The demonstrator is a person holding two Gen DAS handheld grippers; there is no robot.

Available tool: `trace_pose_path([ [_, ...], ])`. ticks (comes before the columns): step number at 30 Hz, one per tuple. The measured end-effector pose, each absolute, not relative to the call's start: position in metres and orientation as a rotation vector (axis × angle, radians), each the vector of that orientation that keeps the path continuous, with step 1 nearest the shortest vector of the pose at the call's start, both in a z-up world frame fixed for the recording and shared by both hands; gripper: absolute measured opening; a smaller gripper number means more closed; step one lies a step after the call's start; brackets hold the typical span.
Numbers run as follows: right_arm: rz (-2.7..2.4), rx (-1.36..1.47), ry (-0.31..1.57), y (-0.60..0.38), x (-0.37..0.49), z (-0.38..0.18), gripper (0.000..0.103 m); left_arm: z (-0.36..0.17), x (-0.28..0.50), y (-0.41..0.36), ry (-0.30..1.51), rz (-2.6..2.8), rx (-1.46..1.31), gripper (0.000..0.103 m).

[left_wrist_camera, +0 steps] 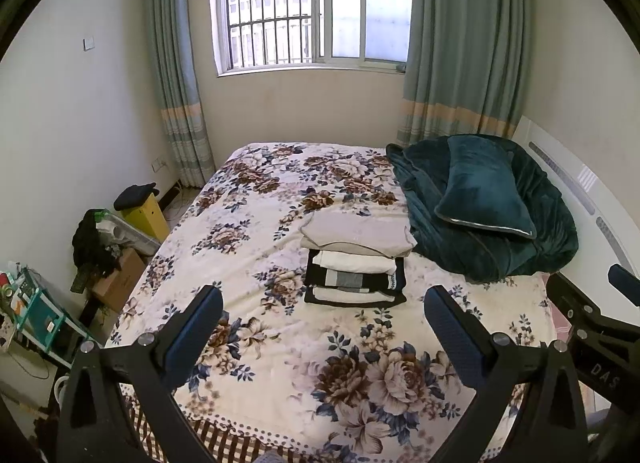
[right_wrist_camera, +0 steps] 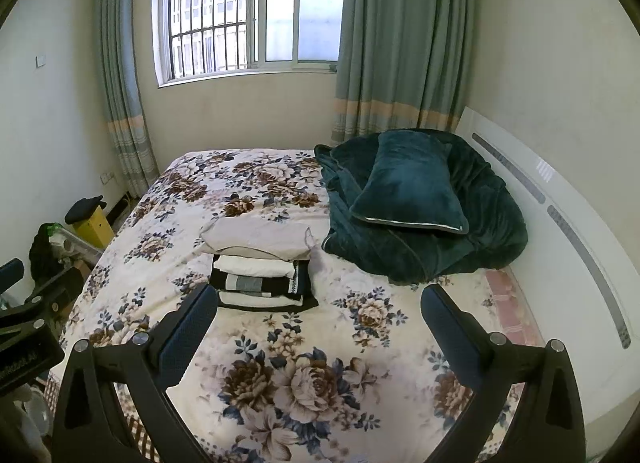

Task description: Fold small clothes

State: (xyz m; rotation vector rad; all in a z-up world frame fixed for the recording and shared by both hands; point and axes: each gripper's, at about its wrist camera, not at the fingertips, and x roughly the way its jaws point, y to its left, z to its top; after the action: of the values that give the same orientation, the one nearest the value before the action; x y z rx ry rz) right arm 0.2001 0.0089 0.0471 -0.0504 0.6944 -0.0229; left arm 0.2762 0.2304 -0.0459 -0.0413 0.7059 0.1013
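A stack of folded small clothes (left_wrist_camera: 356, 263) sits mid-bed on the floral bedspread (left_wrist_camera: 256, 223): a beige piece on top, white ones under it, black-and-grey ones at the bottom. It also shows in the right wrist view (right_wrist_camera: 260, 263). My left gripper (left_wrist_camera: 324, 315) is open and empty, held above the near part of the bed, short of the stack. My right gripper (right_wrist_camera: 320, 315) is open and empty, beside it to the right, its left finger near the stack's front corner. Each gripper shows at the edge of the other's view.
A dark green blanket (left_wrist_camera: 500, 239) with a green pillow (left_wrist_camera: 484, 187) on it lies at the bed's far right, against the white headboard (left_wrist_camera: 580, 191). Boxes, a yellow bin (left_wrist_camera: 146, 215) and clutter stand on the floor at left. Window and curtains are behind.
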Motion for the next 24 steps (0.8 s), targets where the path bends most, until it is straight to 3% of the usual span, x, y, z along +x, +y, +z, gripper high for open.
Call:
trace_pose_path([
  [24,-0.01,-0.05,0.706,-0.001,0.196,0.057,0.103,-0.039,0.27,0.231,0.72,0.104,-0.037,0.103],
])
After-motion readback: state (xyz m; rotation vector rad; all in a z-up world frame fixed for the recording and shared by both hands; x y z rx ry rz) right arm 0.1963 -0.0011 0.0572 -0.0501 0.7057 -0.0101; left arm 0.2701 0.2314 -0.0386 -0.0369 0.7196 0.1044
